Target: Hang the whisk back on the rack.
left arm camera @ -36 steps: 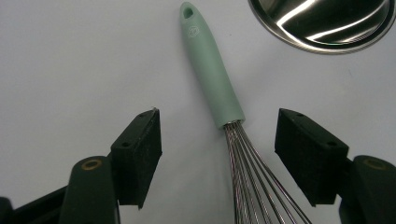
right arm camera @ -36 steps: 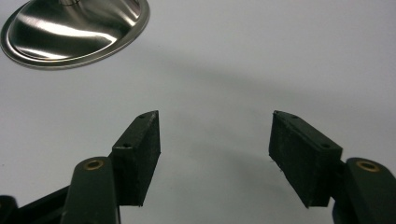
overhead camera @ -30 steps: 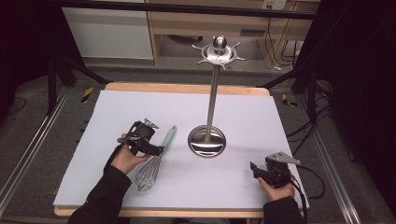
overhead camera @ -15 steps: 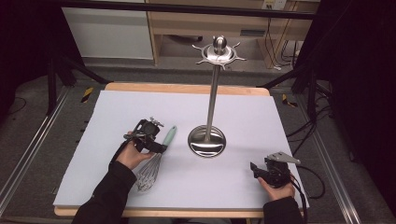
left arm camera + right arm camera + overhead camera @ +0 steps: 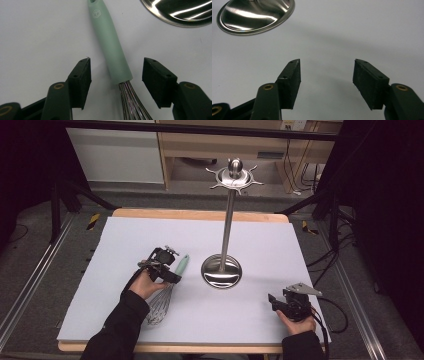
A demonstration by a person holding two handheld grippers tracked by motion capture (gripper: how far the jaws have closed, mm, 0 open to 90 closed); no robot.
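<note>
A whisk with a mint-green handle [image 5: 110,47] and steel wires [image 5: 159,306] lies flat on the white mat. My left gripper [image 5: 115,72] is open, its jaws standing on either side of the handle's lower end, apart from it. In the high view this left gripper [image 5: 170,271] sits low over the whisk [image 5: 176,266]. A steel utensil stand has a round base [image 5: 221,271] at the mat's centre and a hooked crown [image 5: 234,174] atop a tall pole. My right gripper [image 5: 326,73] is open over bare mat, right gripper [image 5: 274,301] near the front right.
The white mat [image 5: 125,235] covers a wooden table with edges showing at back and front. The stand's base [image 5: 254,13] lies ahead and to the left of the right gripper's jaws, and base rim [image 5: 180,12] ahead and right of the left gripper's. A cable [image 5: 330,312] trails by the right hand.
The left gripper has shifted slightly forward and right along the whisk, lowering over its handle. The right gripper has stayed put.
</note>
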